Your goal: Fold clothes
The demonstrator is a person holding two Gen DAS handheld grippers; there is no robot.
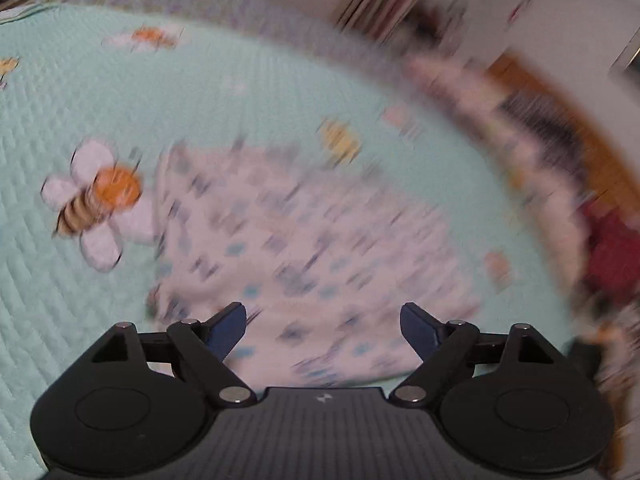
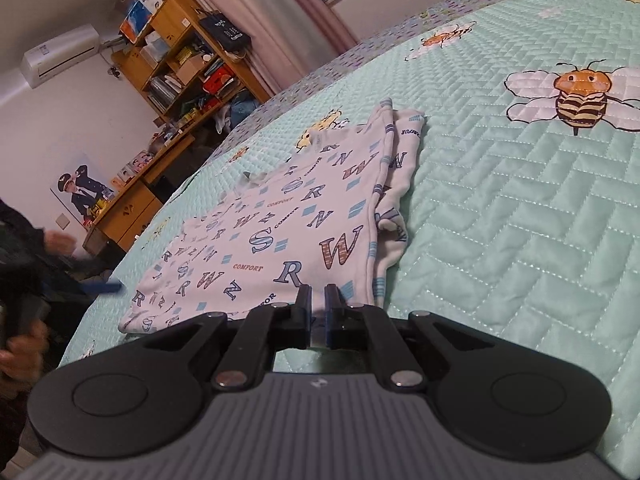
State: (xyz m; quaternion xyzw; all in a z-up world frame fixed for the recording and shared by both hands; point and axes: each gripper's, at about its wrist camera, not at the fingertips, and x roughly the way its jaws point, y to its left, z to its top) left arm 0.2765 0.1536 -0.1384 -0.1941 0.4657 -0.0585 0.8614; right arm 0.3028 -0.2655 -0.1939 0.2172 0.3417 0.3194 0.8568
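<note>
A white garment printed with blue and brown letters lies folded flat on the mint quilted bed cover. In the right wrist view my right gripper is shut on the garment's near edge, low over the bed. In the left wrist view, which is blurred by motion, the same garment lies ahead and below my left gripper, which is open, empty and above the cloth. The left gripper's blue finger also shows at the far left of the right wrist view.
The bed cover carries bee and flower prints. A wooden shelf unit and desk stand beyond the bed's far side, with curtains and a window behind. The person's hand is at the left edge.
</note>
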